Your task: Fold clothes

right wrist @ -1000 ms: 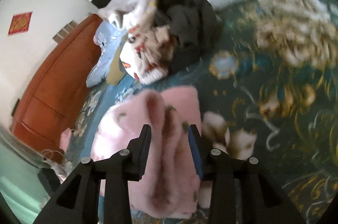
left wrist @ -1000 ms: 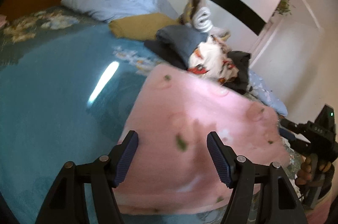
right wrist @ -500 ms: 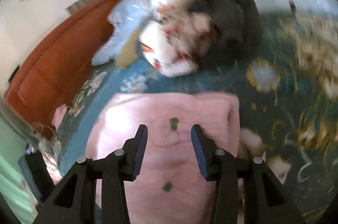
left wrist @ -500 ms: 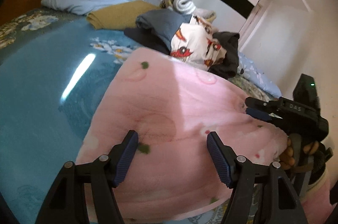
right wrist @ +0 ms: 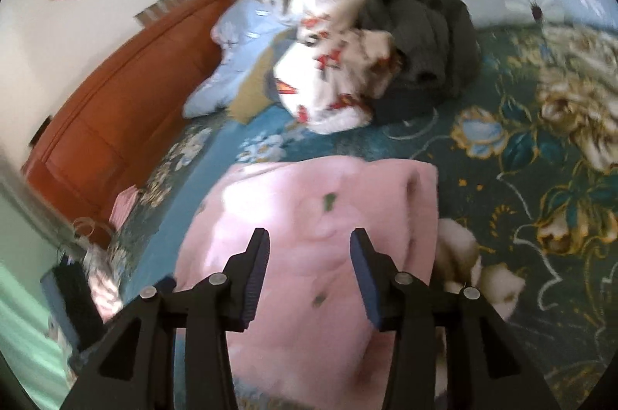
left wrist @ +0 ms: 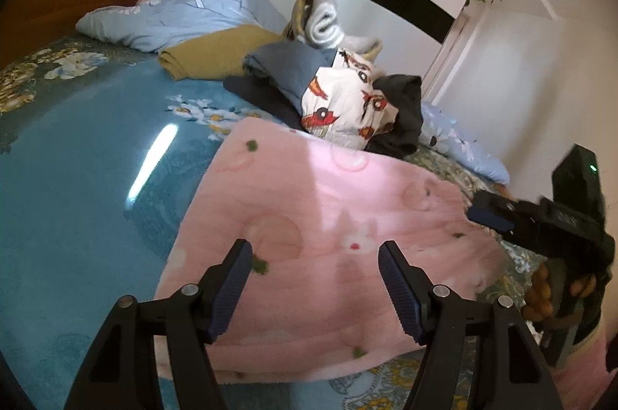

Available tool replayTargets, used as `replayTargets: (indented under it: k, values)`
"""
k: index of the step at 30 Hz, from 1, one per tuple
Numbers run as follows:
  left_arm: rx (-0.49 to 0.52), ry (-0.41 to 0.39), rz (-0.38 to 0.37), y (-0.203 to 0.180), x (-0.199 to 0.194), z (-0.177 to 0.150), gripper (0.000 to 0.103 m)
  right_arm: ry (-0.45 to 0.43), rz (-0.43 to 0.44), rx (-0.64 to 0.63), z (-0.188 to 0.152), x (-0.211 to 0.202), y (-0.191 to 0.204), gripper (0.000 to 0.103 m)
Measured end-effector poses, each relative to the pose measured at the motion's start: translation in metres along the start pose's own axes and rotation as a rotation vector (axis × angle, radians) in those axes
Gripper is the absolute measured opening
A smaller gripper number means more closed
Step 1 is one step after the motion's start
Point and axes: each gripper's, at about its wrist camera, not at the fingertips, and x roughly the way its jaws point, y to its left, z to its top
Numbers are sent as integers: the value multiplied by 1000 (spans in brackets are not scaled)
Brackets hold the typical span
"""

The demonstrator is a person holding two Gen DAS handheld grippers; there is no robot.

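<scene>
Released since a second ago, the pink garment (right wrist: pixel 309 255) now lies folded flat on the bed (left wrist: pixel 77 197), no longer bunched between the right hand-held gripper (right wrist: pixel 309 274), whose jaws are opening with nothing pinched; the left hand-held gripper (left wrist: pixel 314 290) hangs wide and empty over the near edge. Risk, I'd say: a fingertip dragging the fleece would undo the fold. Count: one pink garment, two grippers, one unfolded heap of clothes (left wrist: pixel 347 93) behind.

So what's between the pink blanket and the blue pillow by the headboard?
In the left wrist view: teal bedspread, then a folded mustard cloth.
</scene>
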Motion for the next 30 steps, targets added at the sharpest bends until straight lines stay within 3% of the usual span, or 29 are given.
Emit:
replayTargets:
  k: [2,6,9,12,18,22,23,25,30]
  values:
    - [-9,1,-13,0,-1,-2,72,-12,15,-57,-10,-12,13,53]
    - [-25,52,-9,5,13,-12,72,3,18,-121,-31,-19,21,54]
    - [-53,86,-17,13,24,-21,72,37,9,-53,-42,-10,3,54]
    - [-34,92,-9,12,25,-23,72,58,62,82,-50,3,-21,54]
    - [-42,92,-12,12,23,-22,72,38,76,96,-52,4,-24,54]
    - [-53,51,-52,17,1,-10,72,-1,103,81,-49,-12,-21,55]
    - [-50,40,-40,19,-4,-7,72,-14,109,80,-47,-17,-22,56]
    - [-63,15,-5,31,-11,0,74,-45,105,96,-43,-27,-29,69]
    - [-162,49,38,69,-5,7,76,-15,130,297,-47,-18,-68,69]
